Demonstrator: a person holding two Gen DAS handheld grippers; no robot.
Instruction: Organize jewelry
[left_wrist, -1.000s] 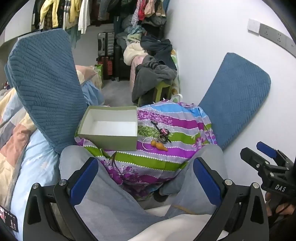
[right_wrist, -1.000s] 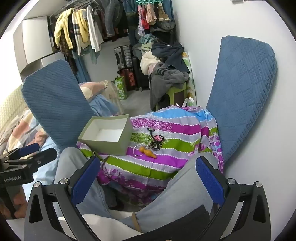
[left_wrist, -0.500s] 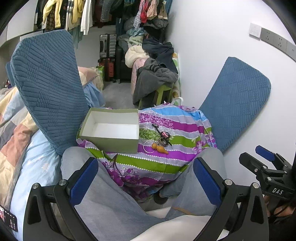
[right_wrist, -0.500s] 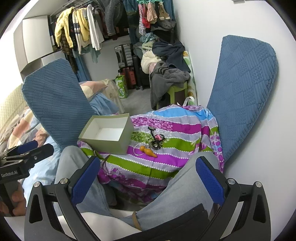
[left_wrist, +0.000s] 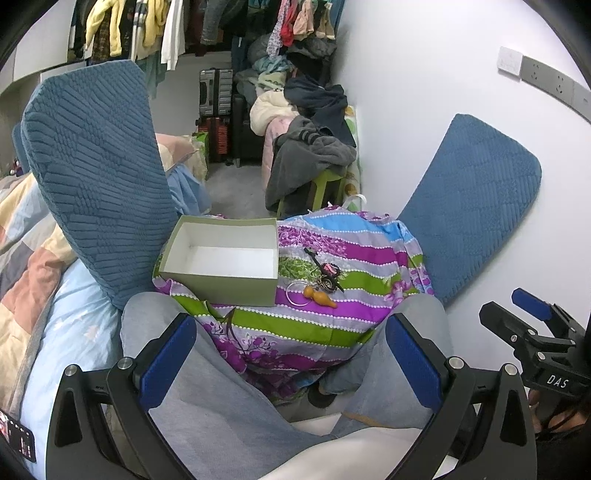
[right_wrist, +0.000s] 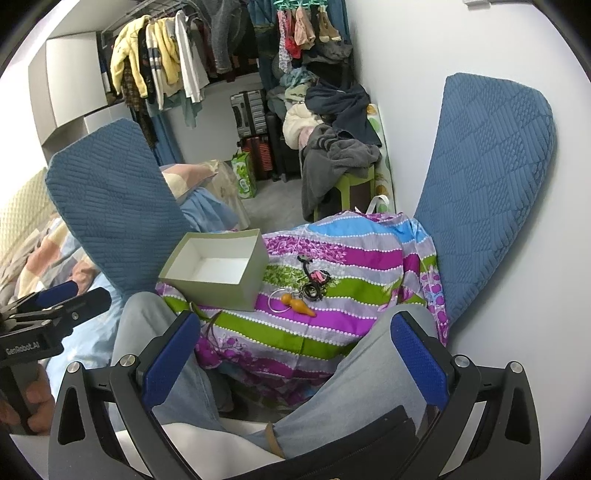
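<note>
An open green box with a white inside is sitting on a striped floral cloth, and everything else is lying relative to it. Just to the right of the box, on the cloth, a small heap of jewelry is resting: a thin silver ring, an orange gourd-shaped pendant touching that ring, and a dark tangled piece with pink parts a little farther from the box. Nothing is showing inside the box. The left gripper is hovering on the near side of the box, above the person's knees, its blue pads spread wide and holding nothing. The right gripper is hanging likewise on the near side, fingers parted wide and empty. Blue quilted cushions are standing on either side of the box.
</note>
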